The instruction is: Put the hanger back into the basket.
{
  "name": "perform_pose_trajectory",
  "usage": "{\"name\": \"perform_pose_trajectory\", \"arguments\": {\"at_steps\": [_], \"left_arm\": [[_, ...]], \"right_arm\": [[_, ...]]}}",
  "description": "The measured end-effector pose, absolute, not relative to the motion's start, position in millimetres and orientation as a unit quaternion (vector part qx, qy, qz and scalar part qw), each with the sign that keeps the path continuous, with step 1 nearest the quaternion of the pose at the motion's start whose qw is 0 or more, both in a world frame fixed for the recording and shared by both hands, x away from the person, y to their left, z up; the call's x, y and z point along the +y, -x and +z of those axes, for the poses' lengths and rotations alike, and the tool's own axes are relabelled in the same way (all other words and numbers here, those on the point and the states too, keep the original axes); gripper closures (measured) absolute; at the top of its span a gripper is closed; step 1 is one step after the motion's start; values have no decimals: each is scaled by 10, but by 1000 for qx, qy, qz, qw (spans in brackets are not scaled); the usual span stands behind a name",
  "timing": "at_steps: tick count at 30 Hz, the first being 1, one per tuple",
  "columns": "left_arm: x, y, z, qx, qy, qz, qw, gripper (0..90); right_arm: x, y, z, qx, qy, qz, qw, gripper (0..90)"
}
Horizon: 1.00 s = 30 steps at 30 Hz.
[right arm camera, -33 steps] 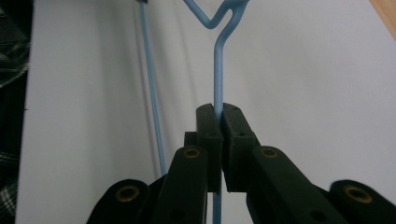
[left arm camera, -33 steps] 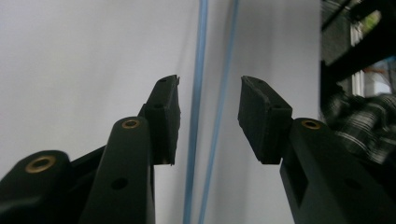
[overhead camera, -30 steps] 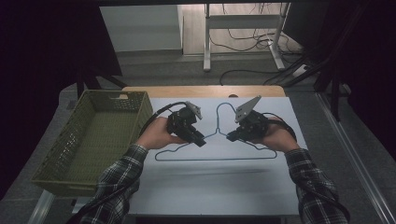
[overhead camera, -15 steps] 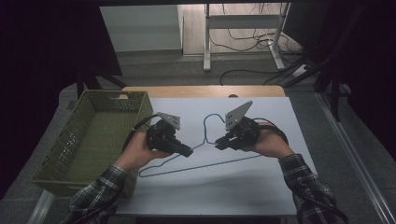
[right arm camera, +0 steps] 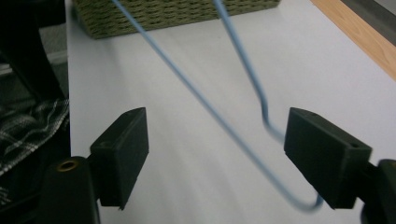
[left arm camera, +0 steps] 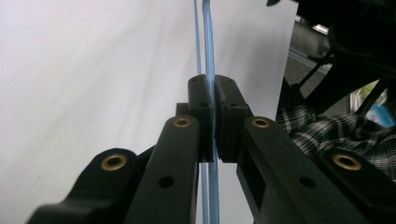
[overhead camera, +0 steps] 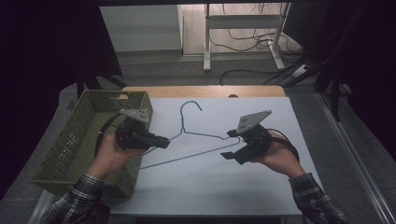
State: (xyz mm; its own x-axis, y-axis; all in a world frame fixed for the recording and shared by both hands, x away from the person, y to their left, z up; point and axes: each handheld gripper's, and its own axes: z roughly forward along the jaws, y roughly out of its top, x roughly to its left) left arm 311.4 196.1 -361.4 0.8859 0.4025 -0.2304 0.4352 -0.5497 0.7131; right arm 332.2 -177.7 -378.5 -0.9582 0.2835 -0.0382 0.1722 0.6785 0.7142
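Hanger, a light blue wire one, lies slanted over the white sheet just right of the green basket, its hook pointing away from the person and its left end reaching toward the basket's near corner. Beside the basket, the left gripper has its 2 jaws pinched tight on the wire, seen clearly in the left gripper view. The right gripper, far from the basket, has its jaws spread wide around the hanger's right bend, gripping nothing.
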Motion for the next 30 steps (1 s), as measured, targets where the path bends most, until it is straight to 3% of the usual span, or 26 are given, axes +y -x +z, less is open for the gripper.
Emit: {"name": "perform_pose_trajectory", "arguments": {"at_steps": [9, 19, 30], "left_arm": [[2440, -3094, -3377, 282, -858, 42, 427, 873], [3134, -3080, -3416, 359, -825, 91, 426, 874], [3805, -2958, -3596, 428, -784, 128, 432, 874]], "right_arm": [[-1987, -3128, -4016, 897, -190, 394, 65, 98], [-2167, -2860, -4156, 867, -247, 431, 27, 69], [-2239, -2566, -4228, 864, -256, 433, 21, 69]]}}
